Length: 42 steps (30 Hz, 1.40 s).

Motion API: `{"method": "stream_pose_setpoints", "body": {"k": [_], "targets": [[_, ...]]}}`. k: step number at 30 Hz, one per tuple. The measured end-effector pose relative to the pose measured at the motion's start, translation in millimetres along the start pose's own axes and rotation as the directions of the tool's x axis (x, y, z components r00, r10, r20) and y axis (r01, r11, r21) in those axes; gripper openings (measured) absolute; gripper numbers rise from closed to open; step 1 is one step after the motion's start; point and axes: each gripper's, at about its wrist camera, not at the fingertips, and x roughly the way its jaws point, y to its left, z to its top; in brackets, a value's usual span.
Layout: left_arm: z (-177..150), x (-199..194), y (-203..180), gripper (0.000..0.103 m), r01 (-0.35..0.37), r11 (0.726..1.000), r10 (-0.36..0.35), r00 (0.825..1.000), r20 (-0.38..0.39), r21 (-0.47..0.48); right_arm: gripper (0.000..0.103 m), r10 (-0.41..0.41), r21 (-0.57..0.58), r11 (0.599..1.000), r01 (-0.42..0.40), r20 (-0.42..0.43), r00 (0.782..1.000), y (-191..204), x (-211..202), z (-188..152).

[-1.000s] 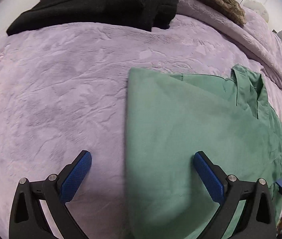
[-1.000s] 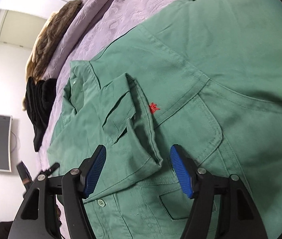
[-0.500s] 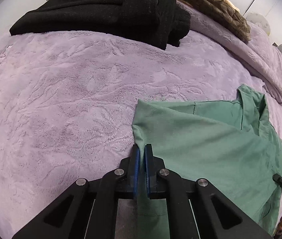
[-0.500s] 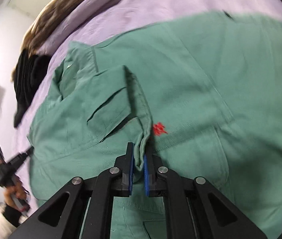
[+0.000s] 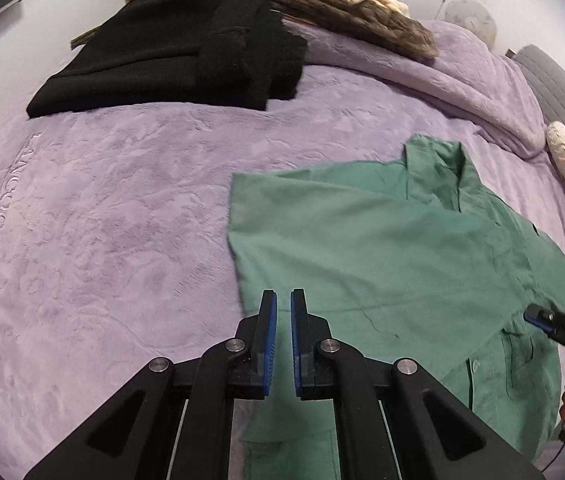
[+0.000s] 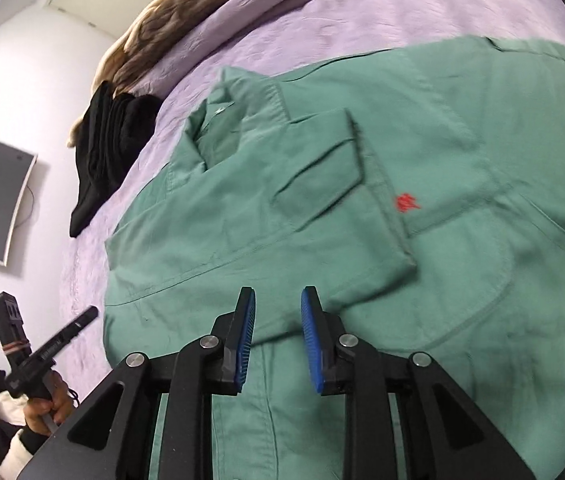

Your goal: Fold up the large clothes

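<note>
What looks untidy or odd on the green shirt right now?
On the green shirt, the folded-over sleeve lies slanted across the chest, its cuff corner near the red mark. Nothing looks torn or spilled.

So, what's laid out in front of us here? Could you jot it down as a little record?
surface: purple bedspread
garment being folded: green shirt, lying flat, sleeve folded across its front
other clothes: black folded pile at the far side
left gripper: jaws almost together by the shirt's edge; unclear whether cloth is pinched
right gripper: jaws have just been opening, nothing pinched, shirt beneath
</note>
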Motion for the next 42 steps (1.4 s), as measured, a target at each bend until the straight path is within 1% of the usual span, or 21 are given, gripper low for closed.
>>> {"method": "stream_pose_setpoints", "body": {"k": [2,4,6,7,8,9,10,12,14,16,18,27,29,32,34,35,36,37,38,39,42], "targets": [[-10.7,19.1,-11.0,0.008,-0.028,0.999,0.029,0.999,-0.038,0.025,0.027,-0.033,-0.014,0.999,0.033,0.003,0.999,3.3,11.2,1.4],[-22.3,39.3,-11.4,0.008,-0.077,0.997,0.079,0.993,-0.083,0.028,0.022,-0.111,-0.008,0.994,0.111,-0.010,0.994,-5.7,22.0,0.8],[-34.1,53.6,-2.1,0.008,-0.115,0.993,0.116,0.988,-0.102,0.021,0.021,-0.044,0.059,0.997,0.045,-0.015,0.999,-24.6,21.9,-2.1],[-38.3,54.9,3.5,0.008,-0.112,0.994,0.113,0.989,-0.093,0.014,0.021,-0.024,0.081,0.996,0.025,-0.013,1.000,-29.8,19.3,-3.4],[-40.7,53.4,9.7,0.008,-0.099,0.995,0.099,0.992,-0.081,0.002,0.021,-0.026,0.088,0.996,0.027,-0.014,1.000,-32.8,15.6,-5.4],[-41.2,51.9,12.7,0.008,-0.107,0.994,0.107,0.991,-0.082,-0.002,0.025,-0.056,0.081,0.995,0.057,-0.012,0.998,-34.0,11.3,-8.0],[-41.0,50.5,15.3,0.008,-0.142,0.990,0.142,0.986,-0.086,0.005,0.025,-0.093,0.076,0.993,0.095,-0.018,0.995,-35.3,9.1,-9.9],[-42.4,45.2,19.9,0.008,-0.171,0.985,0.171,0.981,-0.091,0.010,0.025,-0.084,0.100,0.991,0.087,-0.025,0.996,-42.6,1.9,-15.1],[-42.2,42.8,25.3,0.008,-0.200,0.980,0.198,0.974,-0.114,-0.006,0.029,-0.059,0.141,0.988,0.063,-0.029,0.998,-50.9,-9.8,-20.3],[-45.9,37.9,25.0,0.008,-0.217,0.976,0.214,0.969,-0.125,-0.012,0.046,-0.045,0.160,0.986,0.048,-0.024,0.999,-56.7,-21.3,-25.2],[-48.4,31.2,18.6,0.008,-0.223,0.975,0.220,0.967,-0.127,-0.007,0.059,-0.035,0.175,0.984,0.038,-0.019,0.999,-61.5,-32.6,-31.0],[-52.9,8.3,-43.8,0.008,-0.243,0.970,0.244,0.964,-0.105,0.020,0.067,0.002,0.235,0.972,0.002,-0.013,1.000,-86.7,-63.2,-50.1],[-51.4,4.2,-55.4,0.008,-0.227,0.974,0.227,0.968,-0.103,0.019,0.072,0.011,0.240,0.971,-0.009,-0.007,1.000,-91.0,-69.4,-50.7],[-53.0,-1.1,-70.3,0.008,-0.209,0.978,0.210,0.972,-0.101,0.022,0.072,0.023,0.244,0.970,-0.023,0.004,1.000,-97.8,-78.2,-49.5],[-53.9,-1.7,-81.9,0.008,-0.197,0.980,0.199,0.974,-0.104,0.031,0.080,0.034,0.251,0.967,-0.036,0.014,0.999,-104.2,-85.1,-48.6],[-54.7,-0.8,-89.1,0.008,-0.190,0.981,0.193,0.975,-0.110,0.037,0.081,0.037,0.254,0.966,-0.041,0.020,0.999,-105.8,-87.3,-47.3],[-55.3,1.4,-95.2,0.014,-0.191,0.981,0.195,0.974,-0.116,0.045,0.081,0.042,0.257,0.965,-0.048,0.029,0.999,-109.0,-91.3,-46.2],[-55.9,4.2,-102.8,0.062,-0.195,0.979,0.201,0.971,-0.125,0.058,0.081,0.044,0.260,0.964,-0.051,0.034,0.998,-112.4,-95.0,-44.8],[-56.8,7.0,-111.9,0.094,-0.212,0.975,0.220,0.966,-0.136,0.071,0.081,0.044,0.265,0.963,-0.053,0.038,0.998,-116.2,-98.6,-43.2],[-57.3,6.1,-120.7,0.100,-0.242,0.967,0.249,0.962,-0.115,0.075,0.081,0.045,0.268,0.962,-0.054,0.043,0.998,-119.3,-101.5,-42.1],[-58.4,7.5,-149.2,0.101,-0.215,0.969,0.228,0.968,-0.100,0.125,0.081,0.042,0.280,0.958,-0.056,0.056,0.998,-134.3,-111.4,-37.6]]}}
